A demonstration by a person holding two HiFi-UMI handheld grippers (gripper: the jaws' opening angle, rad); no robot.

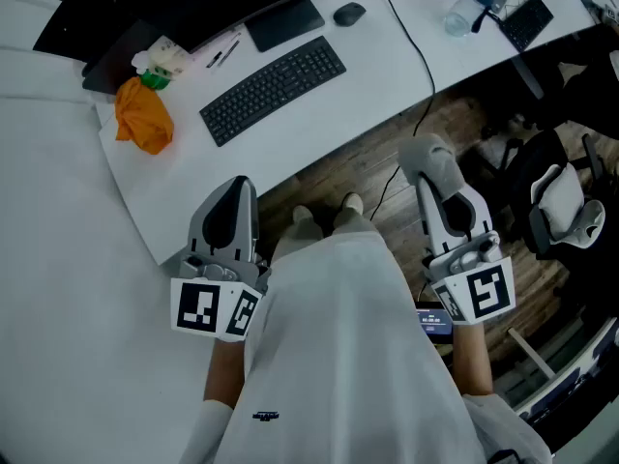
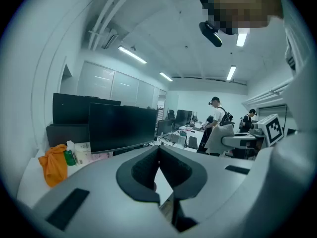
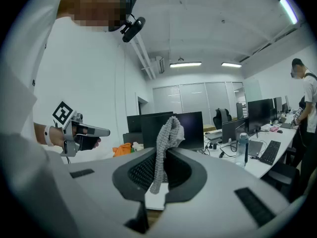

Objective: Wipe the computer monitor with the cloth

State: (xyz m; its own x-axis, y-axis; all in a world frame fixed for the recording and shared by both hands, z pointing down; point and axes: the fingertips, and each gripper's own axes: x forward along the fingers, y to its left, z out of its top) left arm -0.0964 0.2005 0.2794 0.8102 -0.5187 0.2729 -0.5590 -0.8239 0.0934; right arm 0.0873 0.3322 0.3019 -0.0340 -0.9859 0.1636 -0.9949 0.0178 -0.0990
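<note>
Cloth [image 3: 171, 130] clamped in the right gripper [image 3: 161, 157], off the desk's near edge.
The grey cloth sticks up from the 2 closed right jaws. The monitor [image 2: 121, 125] stands dark at the far left of the desk [image 1: 387, 66]. The left gripper [image 2: 158, 150] has its jaws together, nothing between them.

Left claw [image 1: 235, 189]: you hold it low at your left side, pointing forward. Its jaws are pressed together at the tips with nothing between them. Right claw [image 3: 165, 151]: roughly level with the left, at your right side, also pointing forward. Its jaws are clamped on a grey cloth [image 3: 169, 128] that sticks up past the tips. Both forearms are bare below the sleeves.
</note>
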